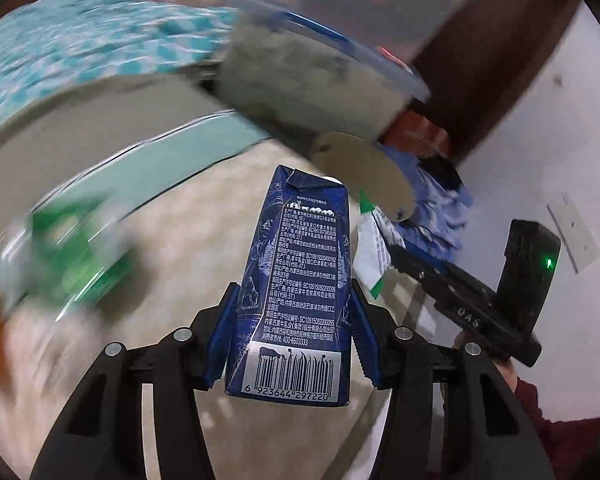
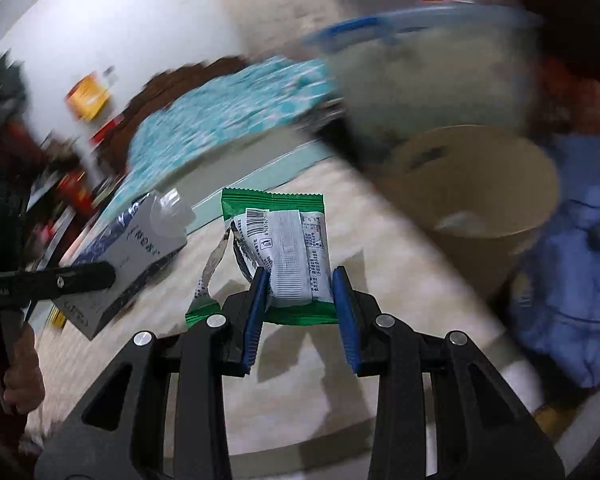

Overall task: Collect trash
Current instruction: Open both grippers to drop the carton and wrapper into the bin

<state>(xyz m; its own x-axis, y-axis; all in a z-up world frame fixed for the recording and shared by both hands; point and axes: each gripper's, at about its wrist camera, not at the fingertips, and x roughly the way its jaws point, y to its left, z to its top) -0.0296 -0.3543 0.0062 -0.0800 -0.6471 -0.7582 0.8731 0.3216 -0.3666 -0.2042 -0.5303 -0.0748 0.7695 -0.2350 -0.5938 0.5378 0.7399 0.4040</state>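
Home interior, likely a bedroom. Bed with teal-and-white patterned cover point(image 2: 228, 108) at ten o'clock, dark wooden headboard point(image 2: 168, 80) behind it. Beige stone-look floor point(image 2: 312, 376), white plaster wall point(image 1: 540, 128). Tan waste bin point(image 2: 480, 184) at two o'clock, blue garment point(image 2: 572, 280) heaped beside it. Cluttered shelf, blurred, at nine o'clock

Dark-blue milk carton point(image 1: 296, 280) clamped; green-white wrapper point(image 2: 288, 256) clamped.
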